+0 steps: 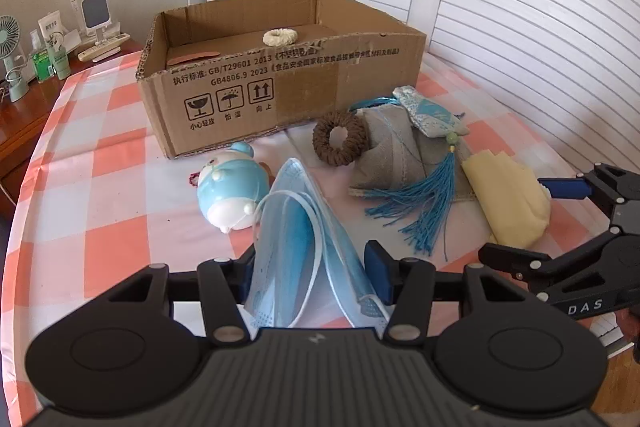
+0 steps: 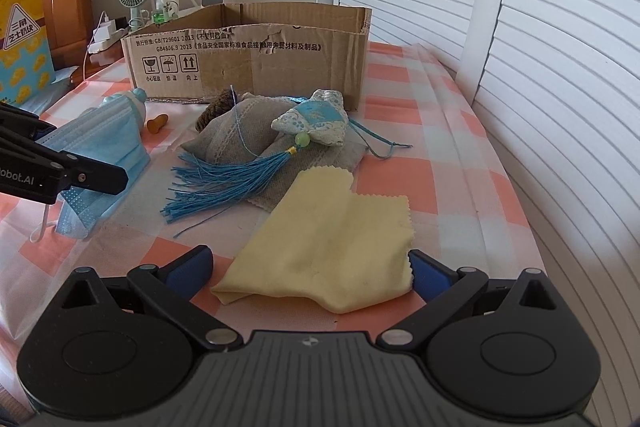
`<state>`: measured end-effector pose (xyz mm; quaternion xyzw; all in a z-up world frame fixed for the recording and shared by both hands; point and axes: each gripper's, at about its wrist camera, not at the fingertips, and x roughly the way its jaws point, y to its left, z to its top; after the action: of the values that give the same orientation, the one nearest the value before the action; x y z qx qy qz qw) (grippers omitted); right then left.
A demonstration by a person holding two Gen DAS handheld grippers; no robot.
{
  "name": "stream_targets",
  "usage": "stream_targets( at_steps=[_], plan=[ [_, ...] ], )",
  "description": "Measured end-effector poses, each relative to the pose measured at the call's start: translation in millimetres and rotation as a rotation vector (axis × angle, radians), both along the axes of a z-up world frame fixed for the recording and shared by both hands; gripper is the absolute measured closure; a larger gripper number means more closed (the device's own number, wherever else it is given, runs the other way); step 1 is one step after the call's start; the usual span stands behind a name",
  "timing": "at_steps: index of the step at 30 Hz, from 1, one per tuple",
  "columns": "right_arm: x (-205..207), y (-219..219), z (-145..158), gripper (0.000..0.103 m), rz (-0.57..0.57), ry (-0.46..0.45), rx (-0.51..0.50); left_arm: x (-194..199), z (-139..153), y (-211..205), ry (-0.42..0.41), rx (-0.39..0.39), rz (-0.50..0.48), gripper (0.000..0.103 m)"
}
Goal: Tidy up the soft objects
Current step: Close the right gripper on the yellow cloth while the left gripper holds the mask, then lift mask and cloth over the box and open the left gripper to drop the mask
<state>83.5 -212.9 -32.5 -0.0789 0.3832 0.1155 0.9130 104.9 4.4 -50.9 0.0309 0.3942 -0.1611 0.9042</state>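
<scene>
At the bottom of the left wrist view our left gripper [image 1: 312, 267] stands with its blue pads apart and the blue face mask [image 1: 304, 227] between them; the mask looks loose rather than pinched, its folds standing up and spreading past both pads. At the bottom of the right wrist view our right gripper [image 2: 310, 269] is open wide around the near end of the yellow cloth [image 2: 324, 251], its pads just off the cloth's edges, nothing squeezed.

Further up the frame lie the tasselled sachet [image 1: 430, 117] on the grey pouch [image 1: 396, 155], the brown scrunchie [image 1: 340, 137] leaning on that pouch, and a blue-and-white toy [image 1: 232, 187] to the mask's left.

Beyond them, in the upper middle, stands the cardboard box [image 1: 280, 91], with a cream scrunchie [image 1: 280, 37] already inside.

We judge ourselves between picks: both grippers bracket a soft item without holding it. Next we need a firm close on thin, floppy material, then a lift clear of the box's front wall.
</scene>
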Motion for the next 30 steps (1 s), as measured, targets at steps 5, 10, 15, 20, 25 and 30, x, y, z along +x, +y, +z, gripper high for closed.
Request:
stream_targets(
  at_steps=[5, 10, 15, 20, 25, 30],
  plan=[
    [-2.4, 0.6, 3.9, 0.020, 0.024, -0.009, -0.004, 0.8, -0.9, 2.1, 0.007, -0.007, 0.006, 0.057],
    [-3.6, -2.3, 8.3, 0.048, 0.001, -0.016, -0.019, -0.1, -0.2, 3.9, 0.012, -0.015, 0.000, 0.071],
    [-2.9, -5.2, 12.1, 0.071, -0.013, -0.011, -0.027, -2.0, 3.0, 3.7, 0.006, -0.009, -0.017, 0.078],
    [-3.9, -9.4, 15.7, 0.080, -0.016, 0.000, -0.002, -4.9, 7.5, 5.4, -0.004, 0.006, -0.029, 0.079],
    [-7.7, -8.8, 21.8, 0.083, -0.013, -0.011, -0.007, -8.2, 13.9, 8.9, -0.001, 0.004, -0.045, 0.081],
    [-12.6, -7.0, 33.3, 0.084, 0.016, -0.035, -0.021, -12.8, 25.1, 11.3, -0.006, 0.004, -0.074, 0.082]
  ],
)
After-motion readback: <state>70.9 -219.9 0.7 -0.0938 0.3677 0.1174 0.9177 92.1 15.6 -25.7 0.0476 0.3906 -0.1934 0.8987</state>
